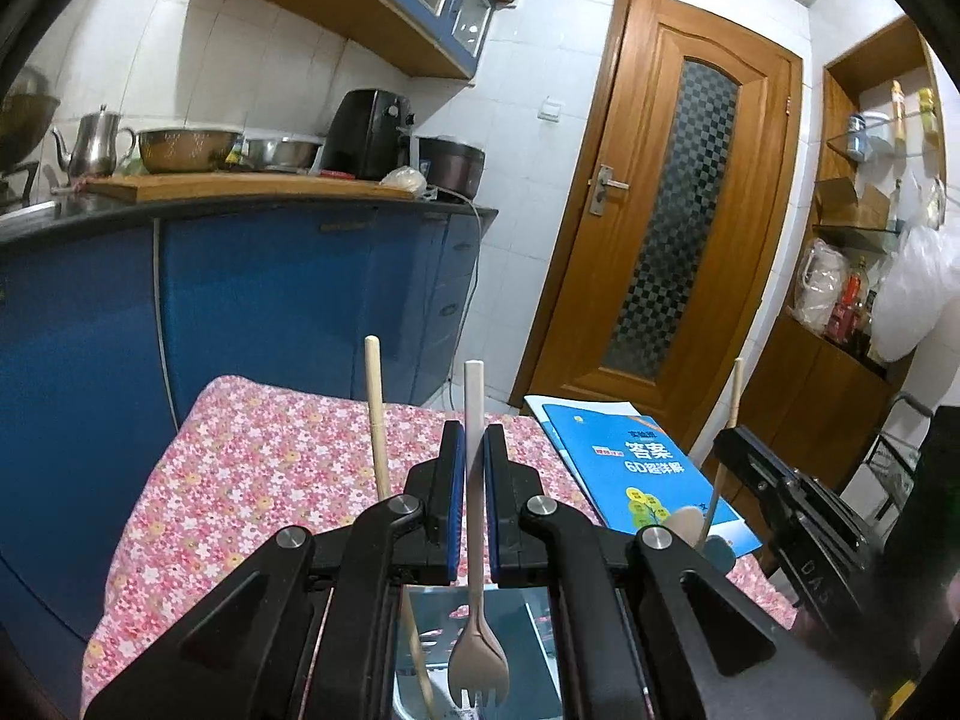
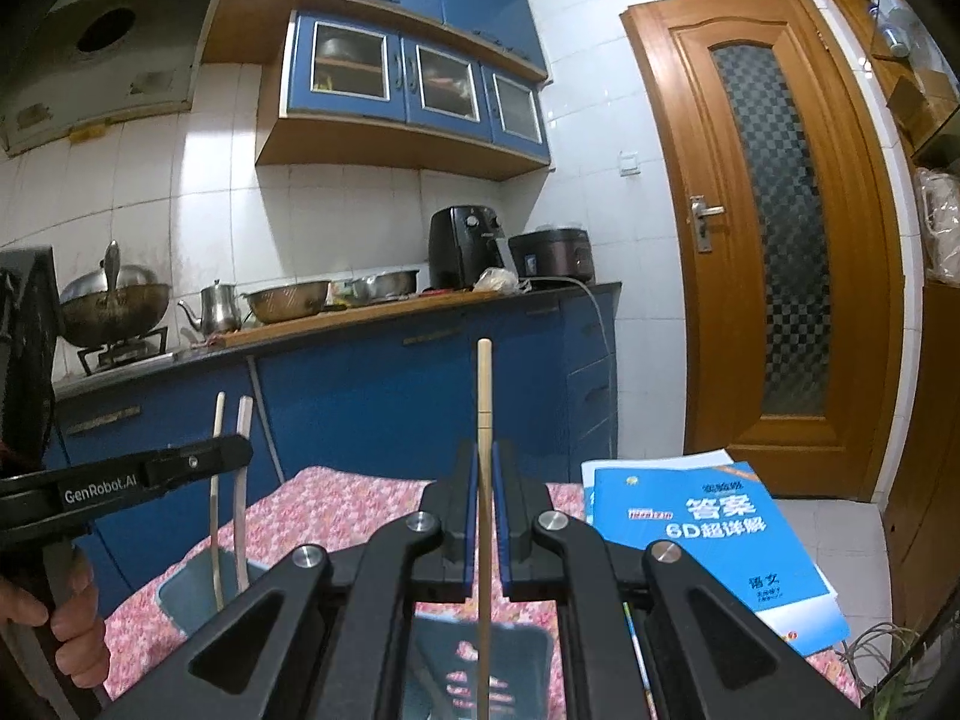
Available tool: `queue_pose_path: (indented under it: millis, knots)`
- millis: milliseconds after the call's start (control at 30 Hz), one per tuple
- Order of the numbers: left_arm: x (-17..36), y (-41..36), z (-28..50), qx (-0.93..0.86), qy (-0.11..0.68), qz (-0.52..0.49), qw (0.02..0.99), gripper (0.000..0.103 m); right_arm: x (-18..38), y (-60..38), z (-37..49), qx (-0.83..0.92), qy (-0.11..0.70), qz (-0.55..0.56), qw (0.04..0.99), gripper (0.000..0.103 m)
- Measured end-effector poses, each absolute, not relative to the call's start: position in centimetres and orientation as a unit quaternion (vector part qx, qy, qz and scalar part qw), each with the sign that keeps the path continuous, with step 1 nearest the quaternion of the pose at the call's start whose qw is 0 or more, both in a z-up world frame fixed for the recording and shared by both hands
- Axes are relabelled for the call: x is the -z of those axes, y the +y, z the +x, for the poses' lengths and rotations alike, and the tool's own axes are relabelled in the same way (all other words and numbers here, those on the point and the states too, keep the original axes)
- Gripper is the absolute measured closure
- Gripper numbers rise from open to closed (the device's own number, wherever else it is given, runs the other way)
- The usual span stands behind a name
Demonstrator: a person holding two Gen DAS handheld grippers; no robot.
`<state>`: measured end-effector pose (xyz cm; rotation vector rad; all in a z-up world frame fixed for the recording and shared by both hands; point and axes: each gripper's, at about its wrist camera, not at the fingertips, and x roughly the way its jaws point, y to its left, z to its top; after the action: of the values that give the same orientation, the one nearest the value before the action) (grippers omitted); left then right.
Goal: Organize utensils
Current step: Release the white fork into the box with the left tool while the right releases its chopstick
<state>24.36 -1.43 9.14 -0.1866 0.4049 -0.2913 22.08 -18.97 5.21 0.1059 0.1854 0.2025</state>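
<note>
My left gripper [image 1: 474,450] is shut on a beige spork [image 1: 475,540], held upright with its tines down over a clear container [image 1: 528,630]. A wooden stick [image 1: 377,420] stands in that container to the left. My right gripper [image 2: 485,468] is shut on a wooden chopstick [image 2: 483,480], held upright above a second clear container [image 2: 480,660]. In the right wrist view the left gripper [image 2: 240,456] is at the left, with the spork handle [image 2: 242,498] and stick [image 2: 216,498] standing in a container [image 2: 174,594]. The right gripper [image 1: 729,444] shows at the right in the left wrist view.
A pink floral cloth [image 1: 258,480] covers the table. A blue booklet [image 1: 636,468] lies at its right side, also in the right wrist view [image 2: 720,534]. Beyond are blue kitchen cabinets [image 1: 270,294] and a wooden door [image 1: 672,210]. A wooden spoon [image 1: 684,525] lies by the booklet.
</note>
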Motion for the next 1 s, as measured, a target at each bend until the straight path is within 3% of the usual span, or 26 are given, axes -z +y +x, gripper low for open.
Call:
queue_pose_path:
  millis: [300, 433, 1000]
  knots:
    - [-8.6, -1.9, 23.9, 0.158, 0.229, -0.081, 0.957, 0.098, -4.3, -18.6, 21.9, -0.121, 0.128, 0.049, 0.983, 0.095]
    - [-8.6, -1.5, 23.7, 0.159, 0.239, -0.082, 0.954, 0.083, -4.3, -18.6, 21.6, -0.132, 0.137, 0.055, 0.98, 0.079]
    - [-9.9, 1.3, 24.4, 0.127, 0.255, -0.089, 0.955, 0.074, -5.2, -19.9, 18.2, -0.143, 0.16, 0.082, 0.973, 0.076]
